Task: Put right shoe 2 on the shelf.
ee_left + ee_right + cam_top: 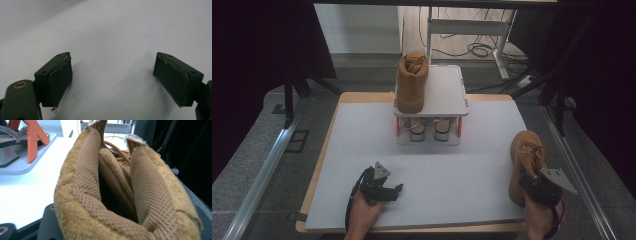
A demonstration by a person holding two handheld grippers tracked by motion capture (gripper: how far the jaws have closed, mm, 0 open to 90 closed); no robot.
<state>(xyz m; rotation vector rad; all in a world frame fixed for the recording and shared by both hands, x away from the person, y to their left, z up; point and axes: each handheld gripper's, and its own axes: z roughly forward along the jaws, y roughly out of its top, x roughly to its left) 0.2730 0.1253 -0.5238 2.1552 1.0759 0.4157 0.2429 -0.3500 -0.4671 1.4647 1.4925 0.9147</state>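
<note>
The right gripper (532,181) is clamped on the heel collar of a tan suede boot (525,162), squeezing it between the jaws. The boot's long axis runs straight ahead of them, toe away. The left gripper (393,189) has its jaws wide apart, nothing between them.

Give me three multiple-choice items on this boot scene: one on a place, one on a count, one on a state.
1. The boot on the rack stands on: A the top shelf; B the lower shelf; C the floor.
2. Tan boots in sight: A one; B two; C four.
3. The left tongs are: A open, empty; B shut on a boot; C shut on a lace.
A, it tops the rack; B, a second boot stands at the table's right edge; A, jaws apart over bare mat.
</note>
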